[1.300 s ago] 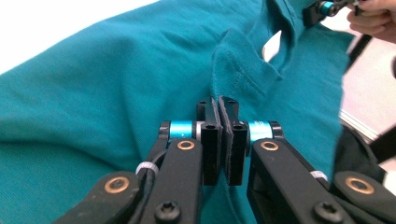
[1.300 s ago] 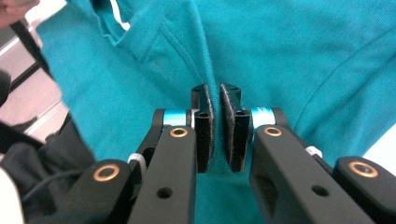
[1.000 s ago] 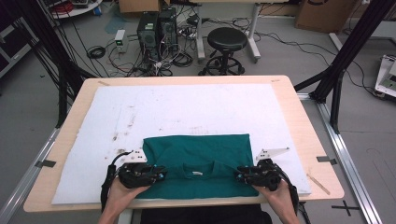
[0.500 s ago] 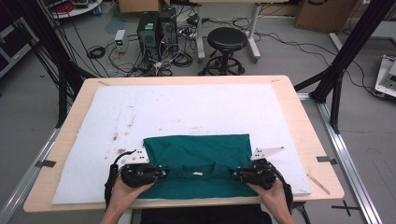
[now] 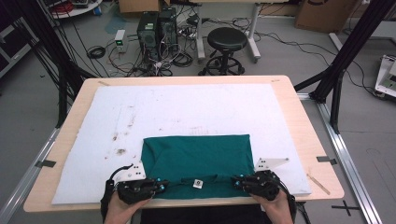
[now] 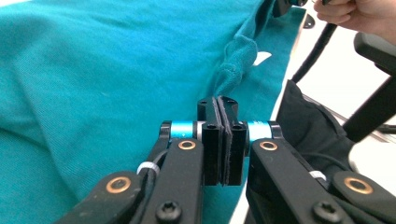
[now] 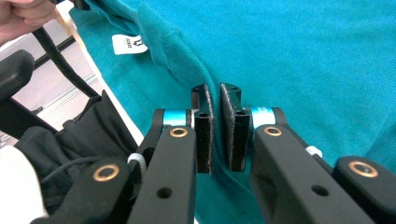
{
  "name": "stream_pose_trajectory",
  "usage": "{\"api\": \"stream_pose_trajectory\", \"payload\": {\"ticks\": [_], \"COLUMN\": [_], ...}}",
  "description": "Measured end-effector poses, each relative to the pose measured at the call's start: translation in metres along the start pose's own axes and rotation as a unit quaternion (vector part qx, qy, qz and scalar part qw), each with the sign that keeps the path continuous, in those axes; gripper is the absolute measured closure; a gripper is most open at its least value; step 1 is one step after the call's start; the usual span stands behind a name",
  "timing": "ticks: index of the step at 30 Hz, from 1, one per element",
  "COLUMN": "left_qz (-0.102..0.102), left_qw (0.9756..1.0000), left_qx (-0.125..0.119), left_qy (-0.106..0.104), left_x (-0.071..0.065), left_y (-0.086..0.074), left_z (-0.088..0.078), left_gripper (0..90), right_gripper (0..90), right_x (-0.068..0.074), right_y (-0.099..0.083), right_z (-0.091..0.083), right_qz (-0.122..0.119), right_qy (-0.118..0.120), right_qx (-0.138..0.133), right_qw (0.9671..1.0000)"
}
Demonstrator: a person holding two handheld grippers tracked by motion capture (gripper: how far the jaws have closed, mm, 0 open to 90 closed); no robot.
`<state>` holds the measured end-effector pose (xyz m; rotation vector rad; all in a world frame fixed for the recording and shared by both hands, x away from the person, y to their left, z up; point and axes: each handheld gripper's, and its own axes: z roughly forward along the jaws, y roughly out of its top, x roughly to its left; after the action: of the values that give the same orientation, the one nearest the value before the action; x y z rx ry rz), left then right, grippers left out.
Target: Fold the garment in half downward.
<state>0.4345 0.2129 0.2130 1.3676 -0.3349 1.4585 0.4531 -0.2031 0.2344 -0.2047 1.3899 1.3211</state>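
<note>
White padding [image 5: 196, 107] is laid over the wooden table [image 5: 308, 116], and a folded green shirt [image 5: 198, 156] is spread on it at the near edge. Behind the table, a black stool [image 5: 227, 39] and computer towers [image 5: 156, 25] are seen on the floor.

The left gripper [image 5: 159, 186] is held at the shirt's near left corner, the right gripper [image 5: 236, 183] at the near right corner, and both are pointed inward toward each other. A white label [image 5: 198, 183] is seen between the two sets of fingertips, on the collar.

In the left gripper view, the left gripper [image 6: 218, 103] is shown with its jaws pressed fully together; green fabric [image 6: 93, 70] is bunched directly ahead of the tips, and whether cloth is pinched between the pads cannot be told.

In the right gripper view, the right gripper [image 7: 213, 91] is shown with a narrow gap between its jaws, which have just been closing. A ridge of shirt fabric [image 7: 299, 51] is seen running into that gap, with the label [image 7: 130, 44] lying beyond the fingertips.
</note>
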Motion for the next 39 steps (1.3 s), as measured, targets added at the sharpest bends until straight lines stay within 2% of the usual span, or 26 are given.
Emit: {"api": "stream_pose_trajectory", "payload": {"ticks": [4,7,10,13,17,19,22,24,26,28,29,31,34,38,39], "left_qz": [-0.002,-0.014,-0.031,-0.029,-0.01,-0.004,-0.014,-0.021,-0.032,-0.045,-0.054,-0.07,-0.097,-0.121,-0.124], "left_qw": [0.9998,0.9994,0.9982,0.9982,0.9997,0.9996,0.9987,0.9971,0.9939,0.9893,0.9863,0.9811,0.9769,0.9741,0.9742], "left_qx": [0.012,-0.014,-0.047,-0.052,-0.015,-0.005,-0.017,-0.031,-0.039,-0.037,-0.032,-0.022,-0.011,0.009,0.019], "left_qy": [-0.014,-0.028,-0.021,-0.002,0.014,0.028,0.046,0.066,0.098,0.133,0.153,0.179,0.19,0.191,0.188], "left_x": [-0.001,0.002,0.005,0.006,0.0,0.001,0.009,0.017,0.027,0.039,0.045,0.058,0.073,0.078,0.079], "left_y": [-0.003,0.002,0.009,0.014,0.014,0.013,0.017,0.022,0.029,0.035,0.037,0.039,0.037,0.03,0.028], "left_z": [0.0,-0.008,-0.015,-0.013,0.003,0.007,0.0,-0.01,-0.019,-0.026,-0.027,-0.026,-0.018,-0.003,0.001], "left_gripper": [86.4,73.5,66.1,65.3,65.4,64.6,63.2,63.2,63.2,63.3,63.3,63.3,63.4,63.4,63.4], "right_gripper": [74.9,70.4,67.4,65.3,62.0,60.6,57.8,56.5,56.4,56.1,56.1,56.0,56.0,56.0,56.0], "right_x": [0.001,0.002,0.003,0.003,0.006,0.006,0.001,-0.005,-0.013,-0.021,-0.024,-0.031,-0.039,-0.042,-0.042], "right_y": [-0.003,-0.003,0.001,0.009,0.015,0.016,0.018,0.021,0.024,0.026,0.027,0.029,0.03,0.027,0.026], "right_z": [-0.002,-0.009,-0.016,-0.015,-0.003,0.003,0.004,0.002,0.0,-0.003,-0.004,-0.007,-0.009,-0.01,-0.01], "right_qz": [0.015,0.032,0.047,0.045,0.035,0.028,0.034,0.038,0.044,0.051,0.055,0.062,0.069,0.072,0.073], "right_qy": [0.014,0.04,0.062,0.056,0.044,0.033,0.019,0.002,-0.014,-0.033,-0.038,-0.05,-0.063,-0.07,-0.071], "right_qx": [0.003,-0.011,-0.033,-0.037,-0.023,-0.014,-0.019,-0.026,-0.035,-0.044,-0.048,-0.056,-0.064,-0.064,-0.064], "right_qw": [0.9998,0.9987,0.9964,0.9968,0.9982,0.999,0.9991,0.9989,0.9983,0.9972,0.9966,0.9952,0.9936,0.9929,0.9928]}}
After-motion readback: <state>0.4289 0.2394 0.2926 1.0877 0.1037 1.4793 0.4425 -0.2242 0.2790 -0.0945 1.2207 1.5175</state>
